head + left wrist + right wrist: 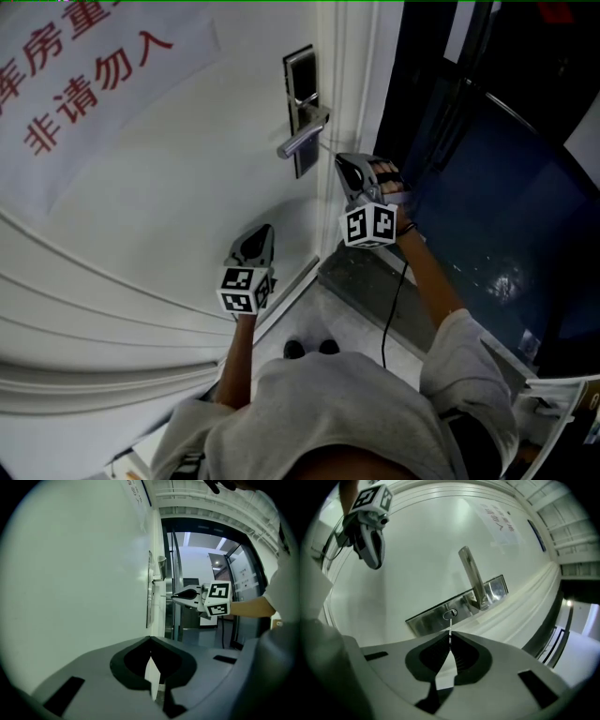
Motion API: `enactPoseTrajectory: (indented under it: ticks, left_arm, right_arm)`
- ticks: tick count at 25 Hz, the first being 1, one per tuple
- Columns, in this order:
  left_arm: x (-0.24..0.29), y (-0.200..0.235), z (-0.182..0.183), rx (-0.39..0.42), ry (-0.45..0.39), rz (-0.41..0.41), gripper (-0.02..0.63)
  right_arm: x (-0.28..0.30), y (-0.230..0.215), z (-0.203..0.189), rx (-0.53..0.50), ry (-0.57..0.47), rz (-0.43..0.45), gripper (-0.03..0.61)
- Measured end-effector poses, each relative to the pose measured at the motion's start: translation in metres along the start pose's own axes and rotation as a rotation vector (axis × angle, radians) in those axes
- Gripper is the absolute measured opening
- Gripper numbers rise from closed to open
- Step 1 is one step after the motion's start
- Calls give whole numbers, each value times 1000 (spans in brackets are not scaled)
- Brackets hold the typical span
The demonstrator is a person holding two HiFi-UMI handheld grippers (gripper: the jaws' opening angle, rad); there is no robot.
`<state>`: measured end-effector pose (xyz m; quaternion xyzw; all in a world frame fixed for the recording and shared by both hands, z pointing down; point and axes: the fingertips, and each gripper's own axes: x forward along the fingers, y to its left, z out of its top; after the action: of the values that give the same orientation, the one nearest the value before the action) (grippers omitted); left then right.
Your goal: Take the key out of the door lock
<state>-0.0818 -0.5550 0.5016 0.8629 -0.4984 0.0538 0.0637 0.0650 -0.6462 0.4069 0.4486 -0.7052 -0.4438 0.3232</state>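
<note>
The white door (178,187) fills the left of the head view, with raised mouldings curving across its lower part and a paper notice (84,66) in red characters near its upper left corner. A steel lock plate (302,108) sits close to the door's free edge, just beside the white door frame (352,84), and a lever handle (302,141) sticks out from it.

The right tool (450,637) is level with the lower end of the plate, its jaws closed together on the key (450,626). The thin blade runs straight from the jaw tips to the keyhole (450,615). I cannot tell whether the tip is still inside.

The left tool (151,641) hangs lower, out in front of the door's plain face and well apart from the plate. Its jaws meet at the tips with nothing between them.

Beyond the frame, dark glass panels (487,187) close off the right side of the room. A grey threshold (370,277) lies along the floor, and a black cable (394,309) drops from the right forearm.
</note>
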Motion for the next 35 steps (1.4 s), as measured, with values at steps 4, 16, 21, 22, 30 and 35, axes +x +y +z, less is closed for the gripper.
enactPoseTrajectory:
  ticks: [4, 16, 21, 22, 30, 35]
  left_arm:
    - [1, 2, 2, 2, -1, 0, 18]
    - [8, 5, 1, 1, -2, -10, 18]
    - [10, 6, -5, -25, 0, -4, 18]
    - [11, 5, -7, -28, 1, -6, 18]
    - [11, 2, -10, -27, 5, -14, 18]
    - [10, 3, -13, -36, 8, -11, 18]
  right_arm:
    - [-15, 11, -8, 313, 0, 35, 29]
    - [-76, 77, -43, 1004, 56, 26, 29]
    - [-96, 90, -50, 1042, 69, 12, 29]
    - [-98, 90, -51, 1047, 68, 8, 29]
    - [-103, 87, -55, 1041, 88, -14, 29]
    - [-101, 89, -53, 1044, 90, -13, 29]
